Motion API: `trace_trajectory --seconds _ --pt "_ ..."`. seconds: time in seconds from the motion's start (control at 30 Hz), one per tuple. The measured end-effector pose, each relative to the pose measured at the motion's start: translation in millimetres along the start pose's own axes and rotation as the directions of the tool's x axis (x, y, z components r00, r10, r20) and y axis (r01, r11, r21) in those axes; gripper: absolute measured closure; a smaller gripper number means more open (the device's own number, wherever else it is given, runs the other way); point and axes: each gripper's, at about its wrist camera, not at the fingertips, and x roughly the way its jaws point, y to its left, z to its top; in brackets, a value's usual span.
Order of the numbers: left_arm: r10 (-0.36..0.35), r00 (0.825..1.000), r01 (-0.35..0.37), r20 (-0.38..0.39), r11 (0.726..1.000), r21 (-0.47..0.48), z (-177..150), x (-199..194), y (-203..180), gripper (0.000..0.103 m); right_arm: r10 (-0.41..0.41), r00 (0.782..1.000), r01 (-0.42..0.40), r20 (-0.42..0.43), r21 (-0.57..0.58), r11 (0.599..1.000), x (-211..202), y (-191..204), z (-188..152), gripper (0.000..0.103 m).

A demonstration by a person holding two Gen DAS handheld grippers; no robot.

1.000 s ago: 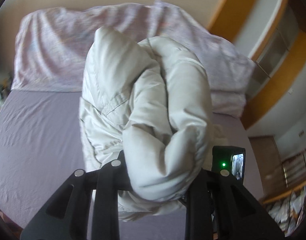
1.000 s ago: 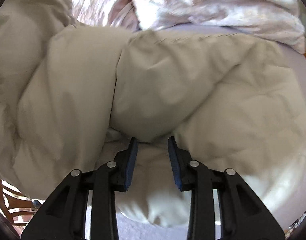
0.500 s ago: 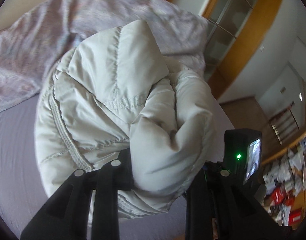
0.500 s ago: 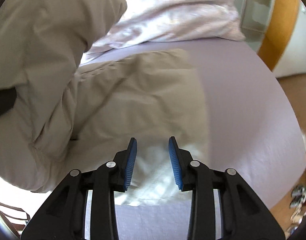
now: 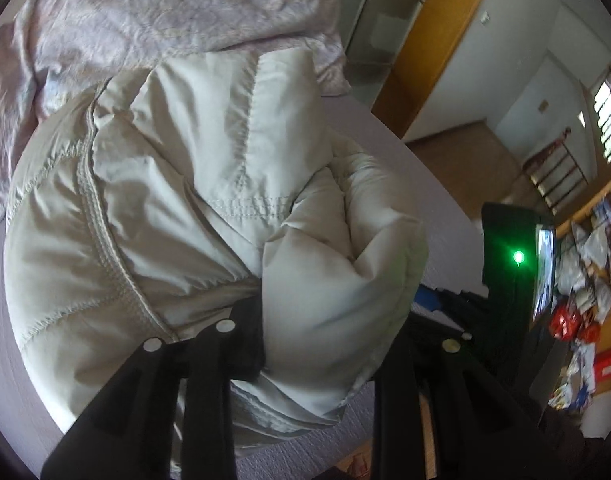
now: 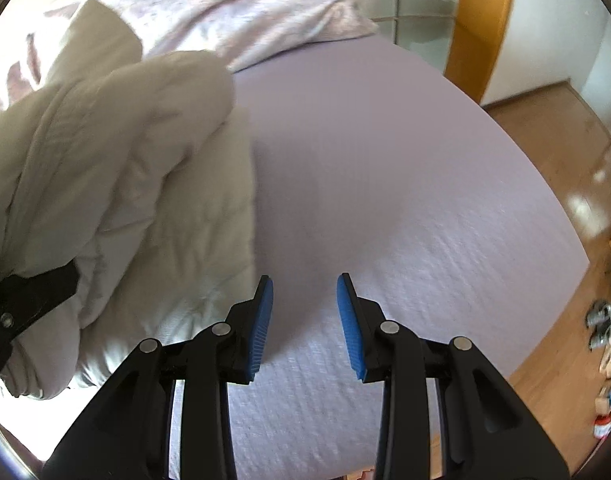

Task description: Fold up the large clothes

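- Cream quilted puffer jacket (image 5: 209, 208), bunched into a thick roll, fills the space between the left gripper (image 5: 321, 344) jaws, which are clenched on a fold of it and have just been easing slightly wider.
- Seen from the right wrist, the jacket lies heaped left of the jaws on the lilac bed sheet (image 6: 385, 184).
- Right gripper (image 6: 303, 324) jaws stand parted over bare sheet, grasping nothing.
- Beyond both jaws lies a rumpled pink patterned duvet (image 5: 153, 12).
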Motion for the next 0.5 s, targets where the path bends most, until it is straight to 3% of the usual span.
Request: trace_trajectory --seconds 0.1,0.17,0.23,0.33,0.5 --pt "0.024 1.0 -0.024 0.003 0.999 0.045 5.0 -12.1 -9.7 0.062 -0.003 1.0 0.003 0.007 0.022 1.0 -4.2 -9.2 2.8 0.068" --pt "0.013 1.0 -0.014 0.02 0.998 0.058 10.2 -23.2 -13.1 0.047 -0.003 1.0 0.003 0.015 0.024 1.0 -6.6 -14.4 2.5 0.068" --pt "0.012 0.999 -0.014 0.043 0.998 0.062 18.3 -37.5 -10.2 0.041 -0.001 1.0 0.0 0.023 0.026 1.0 -8.7 -16.3 6.5 0.068" --pt "0.003 0.996 -0.008 0.092 0.998 0.056 26.4 -61.8 -7.6 0.036 0.008 0.999 -0.008 0.033 0.027 1.0 -10.9 -13.9 13.7 0.067" --pt "0.047 0.985 -0.055 0.167 0.997 0.045 40.7 -99.0 6.0 0.034 0.021 0.999 -0.022 0.048 0.016 1.0 -14.0 -7.9 21.7 0.067"
